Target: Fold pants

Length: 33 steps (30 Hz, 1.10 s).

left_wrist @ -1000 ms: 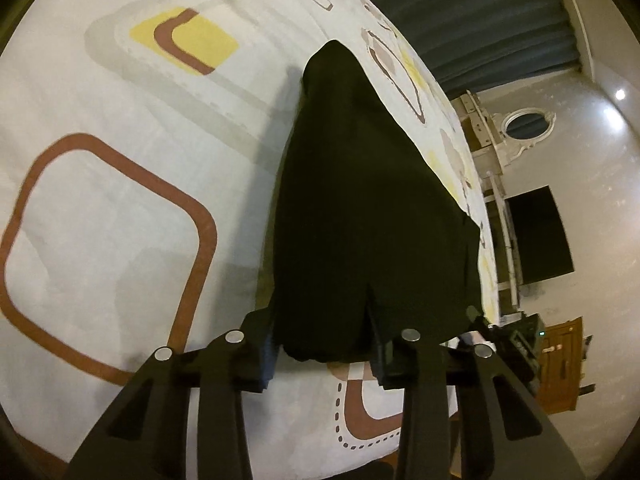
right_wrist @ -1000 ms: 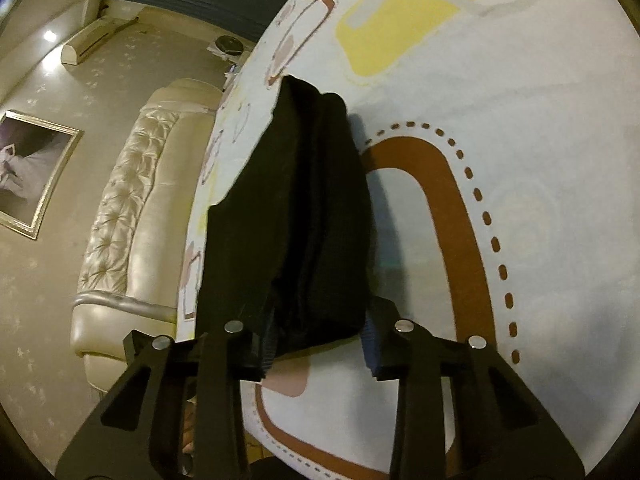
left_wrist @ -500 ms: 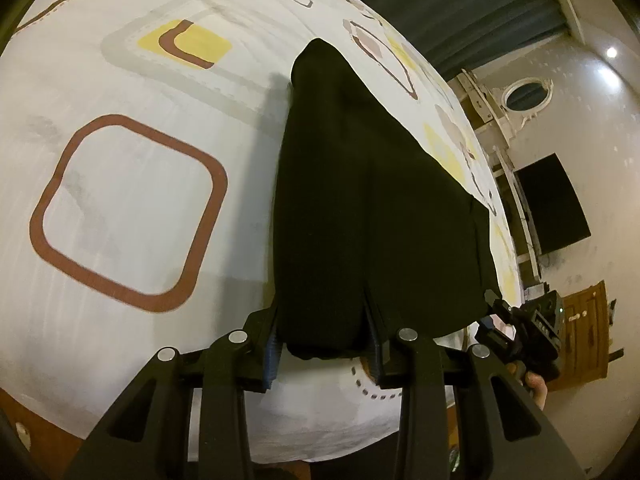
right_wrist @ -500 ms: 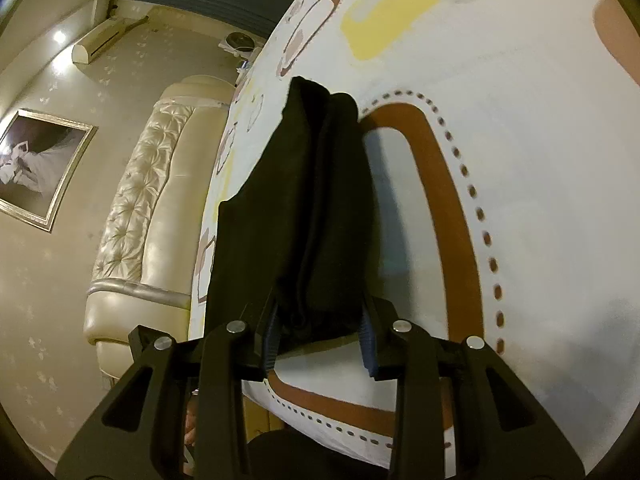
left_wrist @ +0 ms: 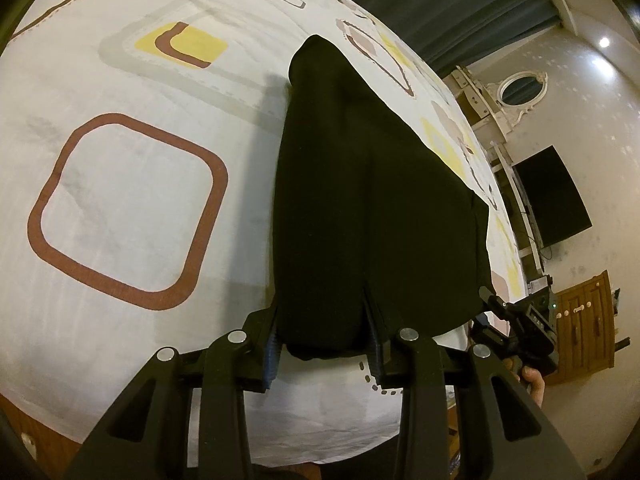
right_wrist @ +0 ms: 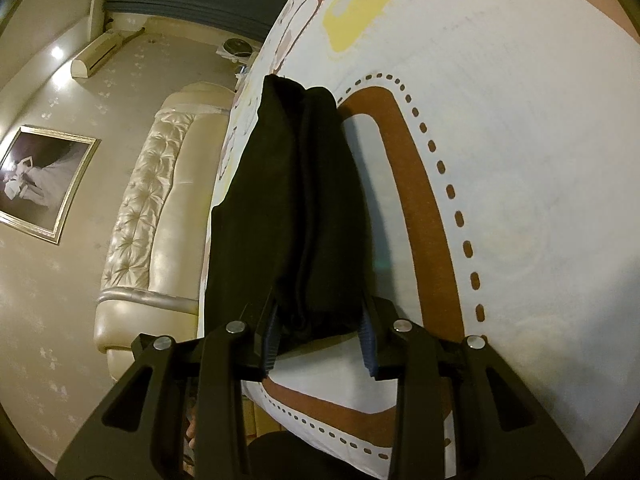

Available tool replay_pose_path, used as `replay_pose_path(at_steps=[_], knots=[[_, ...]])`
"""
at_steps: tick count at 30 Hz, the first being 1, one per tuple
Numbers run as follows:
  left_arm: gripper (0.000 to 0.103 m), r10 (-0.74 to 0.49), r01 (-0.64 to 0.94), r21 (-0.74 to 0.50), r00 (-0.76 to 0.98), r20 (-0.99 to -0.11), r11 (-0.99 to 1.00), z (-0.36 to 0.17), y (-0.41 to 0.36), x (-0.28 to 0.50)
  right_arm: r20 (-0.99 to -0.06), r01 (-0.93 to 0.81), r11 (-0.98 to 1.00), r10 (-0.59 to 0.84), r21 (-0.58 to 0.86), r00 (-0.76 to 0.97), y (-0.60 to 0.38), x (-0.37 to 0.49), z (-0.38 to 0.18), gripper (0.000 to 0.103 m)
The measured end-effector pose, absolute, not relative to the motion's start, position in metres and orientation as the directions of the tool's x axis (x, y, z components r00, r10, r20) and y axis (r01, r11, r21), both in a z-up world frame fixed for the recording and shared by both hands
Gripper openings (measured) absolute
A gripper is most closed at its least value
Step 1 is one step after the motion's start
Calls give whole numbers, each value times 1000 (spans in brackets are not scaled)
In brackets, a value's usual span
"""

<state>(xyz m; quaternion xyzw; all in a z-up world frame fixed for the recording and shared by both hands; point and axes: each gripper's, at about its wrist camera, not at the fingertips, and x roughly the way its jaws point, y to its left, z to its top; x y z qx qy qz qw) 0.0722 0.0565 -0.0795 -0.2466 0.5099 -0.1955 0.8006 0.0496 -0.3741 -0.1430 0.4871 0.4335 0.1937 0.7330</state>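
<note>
Because the black pants (left_wrist: 376, 208) need two held ends to fold neatly, gripped at the near edge by both tools at once. Bunched thick between the fingers of the left gripper (left_wrist: 324, 354), clenched on one near end, with the blue pads (left_wrist: 272, 354) pressing the cloth from both sides. Bunched the same way between the fingers of the right gripper (right_wrist: 320, 344), clenched on the other near end, so probably held level and kept from sagging in the middle. Stretching away from the fingers in a long dark strip, narrower at the far tip, and seeming to rest on the bed sheet (left_wrist: 120, 208) out there. Already doubled up, judging by the layers and seams (right_wrist: 304, 208) seen in the right wrist view, so likely partway through the folding. Kept just off the sheet near the fingers, probably for swinging the near end over onto the far end. Beside the left fingers, on the sheet, a brown square shape (left_wrist: 128, 212); beside the right fingers, a brown band with dots (right_wrist: 420, 184). Past the cloth edge in the left wrist view, the other tool (left_wrist: 528, 320) and a bit of a hand (left_wrist: 534, 384). Farther out, a padded cream headboard (right_wrist: 160, 184), a framed picture (right_wrist: 40, 184) and a dark screen (left_wrist: 552, 196) on the walls.
</note>
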Motion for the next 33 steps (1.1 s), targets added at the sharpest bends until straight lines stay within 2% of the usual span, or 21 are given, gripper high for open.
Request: replay_pose_path(at_steps=[4,7,10,12,17,20,26,33], knots=[[38,-563,66,-591,403,-721,804,-79,56,72,-444,137,448,707,884,551,-376,49,-145,33],[43,-555,76,-579,408,-725,812,-79,56,71,-442,139,445,707,885,552,-377,49,-145,33],[59,-520,94,-537,432,-737,839,-76,55,69,-442,135,448,702,884,558,-376,48,-144,37],[81,-480,101,-492,458,-749,865,-75,54,67,-439,133,447,702,885,562,-376,48,-142,42],[85,-448,125,-448,486,-750,885,-76,49,63,-410,95,437,716,894,565,-373,47,-135,64],[85,-439,117,-442,492,-752,889,-75,50,63,-411,81,447,716,891,564,-372,45,-132,73],[86,-354,118,-347,535,-767,930,-66,42,51,-458,86,501,692,861,557,-374,35,-123,81],[86,-240,147,-190,595,-767,971,-46,24,27,-627,121,700,533,704,568,-376,9,-105,89]])
